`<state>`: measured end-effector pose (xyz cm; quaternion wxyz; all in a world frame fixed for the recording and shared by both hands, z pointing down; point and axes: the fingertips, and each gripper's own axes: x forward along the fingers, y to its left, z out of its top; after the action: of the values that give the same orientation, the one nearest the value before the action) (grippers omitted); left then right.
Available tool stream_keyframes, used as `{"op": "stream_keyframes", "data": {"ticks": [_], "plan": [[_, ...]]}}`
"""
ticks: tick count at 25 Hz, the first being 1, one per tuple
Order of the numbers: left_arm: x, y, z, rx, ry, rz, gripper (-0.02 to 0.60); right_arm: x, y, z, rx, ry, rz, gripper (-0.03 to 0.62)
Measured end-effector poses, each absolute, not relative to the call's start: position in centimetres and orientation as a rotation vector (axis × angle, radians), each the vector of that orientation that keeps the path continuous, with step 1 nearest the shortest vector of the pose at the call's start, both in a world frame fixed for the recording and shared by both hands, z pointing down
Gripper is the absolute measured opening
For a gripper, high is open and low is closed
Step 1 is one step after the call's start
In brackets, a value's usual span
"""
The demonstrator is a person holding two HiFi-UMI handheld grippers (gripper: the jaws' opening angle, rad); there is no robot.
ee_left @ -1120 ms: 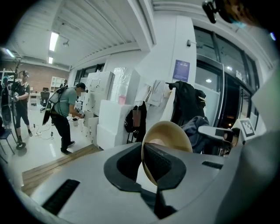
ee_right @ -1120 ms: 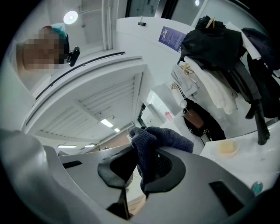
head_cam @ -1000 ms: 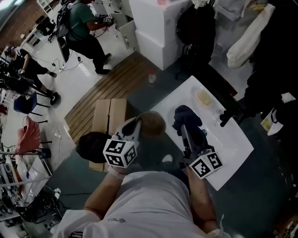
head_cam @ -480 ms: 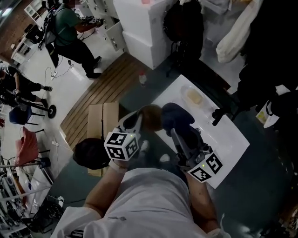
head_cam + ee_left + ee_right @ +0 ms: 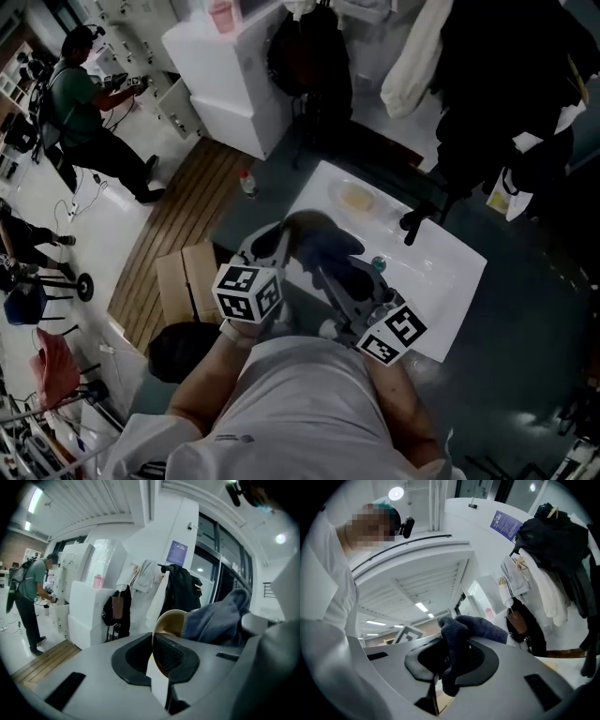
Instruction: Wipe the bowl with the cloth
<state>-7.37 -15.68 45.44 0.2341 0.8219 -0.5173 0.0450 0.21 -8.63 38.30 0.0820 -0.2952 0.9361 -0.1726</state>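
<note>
While the white bench [image 5: 450,281] fills the middle of the head view, the bowl [image 5: 171,623] is held over its near-left edge, tipped on its side. The bowl is tan-brown and smooth, with a thin rim. The cloth [image 5: 464,630], dark blue and knitted, is bunched against the bowl's opening. The left gripper [image 5: 152,663] is closed on the bowl's rim. The right gripper [image 5: 449,667] is clamped on the cloth.

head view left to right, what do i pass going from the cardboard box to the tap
box → left tool → bowl → cloth → tap
</note>
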Motion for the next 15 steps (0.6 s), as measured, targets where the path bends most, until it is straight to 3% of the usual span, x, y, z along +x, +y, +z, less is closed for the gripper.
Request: {"op": "stream_keyframes", "data": {"ticks": [15], "plan": [[1.4,-16.3,45.3,2.489,-1.006,0.245,0.032,6.3,-14.1,44.1,-1.738,2.884,-0.389,0.069]]}}
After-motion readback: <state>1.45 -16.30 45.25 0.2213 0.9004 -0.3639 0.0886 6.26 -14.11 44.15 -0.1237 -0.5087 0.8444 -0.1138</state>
